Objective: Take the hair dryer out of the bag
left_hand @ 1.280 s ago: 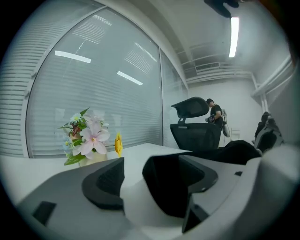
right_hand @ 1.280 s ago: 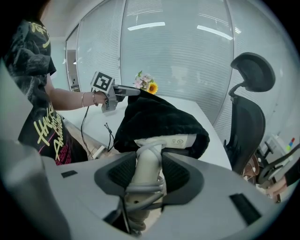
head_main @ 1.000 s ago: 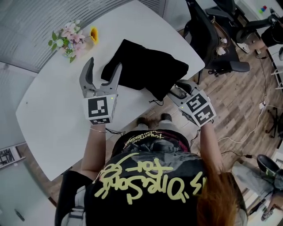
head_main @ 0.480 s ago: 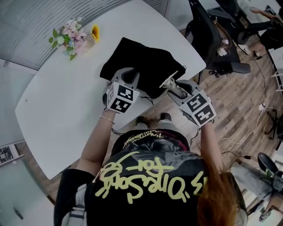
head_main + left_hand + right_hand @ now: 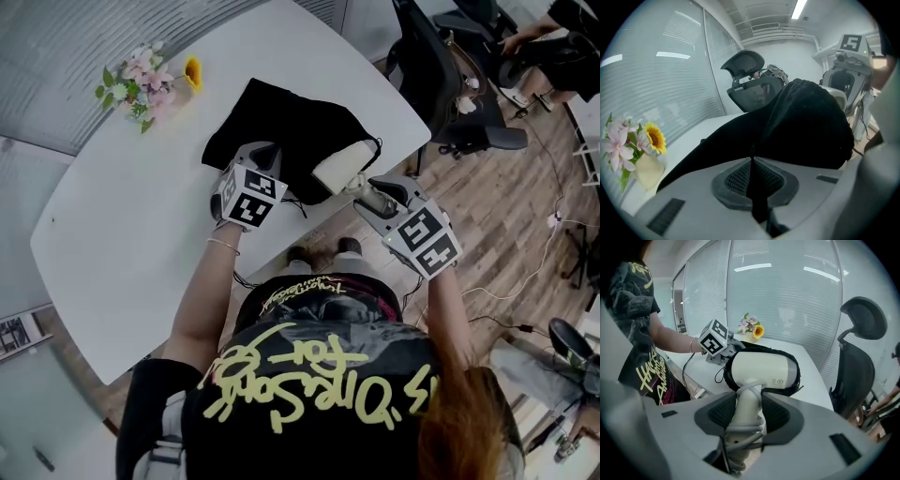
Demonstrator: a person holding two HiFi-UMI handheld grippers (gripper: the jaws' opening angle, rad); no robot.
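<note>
2 tools — left tool (image 5: 751,160) just closed on 1 bag (image 5: 291,131), right tool (image 5: 749,405) clamping 1 hair dryer (image 5: 761,371).

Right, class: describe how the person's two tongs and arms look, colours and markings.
Left tongs and right tongs are grey with dark ribbed pads, each bearing a white cube of black square markers. Bare arms; thin bracelet on left wrist; black T-shirt.

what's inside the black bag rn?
White hair dryer, body showing at the bag mouth, handle clamped in the right hand-held gripper. Deeper interior is covered by fabric.
</note>
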